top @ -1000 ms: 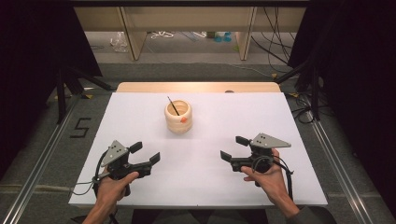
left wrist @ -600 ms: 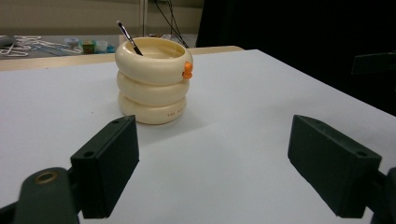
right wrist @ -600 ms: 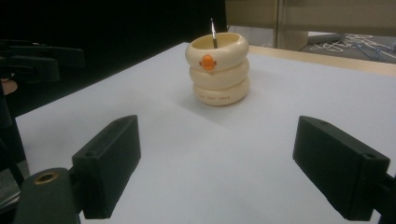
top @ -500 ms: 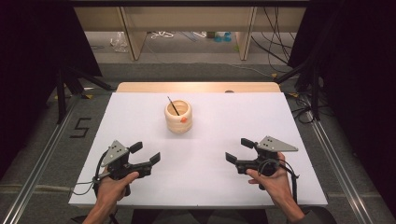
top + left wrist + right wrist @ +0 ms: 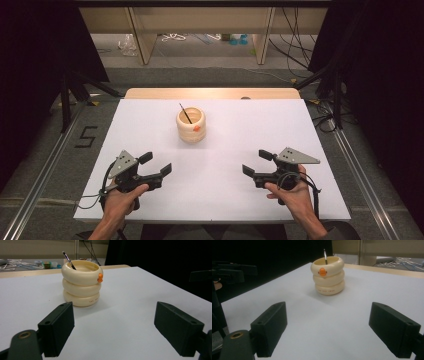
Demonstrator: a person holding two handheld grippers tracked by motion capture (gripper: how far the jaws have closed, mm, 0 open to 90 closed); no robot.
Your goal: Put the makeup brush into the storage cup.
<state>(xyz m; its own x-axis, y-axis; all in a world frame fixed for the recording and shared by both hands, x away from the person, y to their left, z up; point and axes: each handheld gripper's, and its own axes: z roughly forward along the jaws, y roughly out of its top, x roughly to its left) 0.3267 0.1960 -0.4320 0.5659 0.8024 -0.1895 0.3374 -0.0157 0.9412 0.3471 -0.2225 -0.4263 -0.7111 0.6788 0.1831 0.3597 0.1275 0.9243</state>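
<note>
Left gripper [image 5: 156,164] jaws wide apart, empty, over near-left of white table [image 5: 310,130]. Right gripper [image 5: 257,163] same, near-right. Cream ribbed holder [image 5: 191,125] well ahead between them, upright; thin black brush [image 5: 185,113] leaning inside.

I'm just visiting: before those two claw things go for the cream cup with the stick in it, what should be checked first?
1. Left gripper jaws apart, nothing held: ok.
2. Right gripper jaws apart, nothing held: ok.
3. Cream cup upright on the white table: ok.
4. Thin brush leaning inside the cup, tip above the rim: ok.
5. Open path from both grippers to the cup: ok.
6. How firmly the brush sits: cannot tell.
</note>
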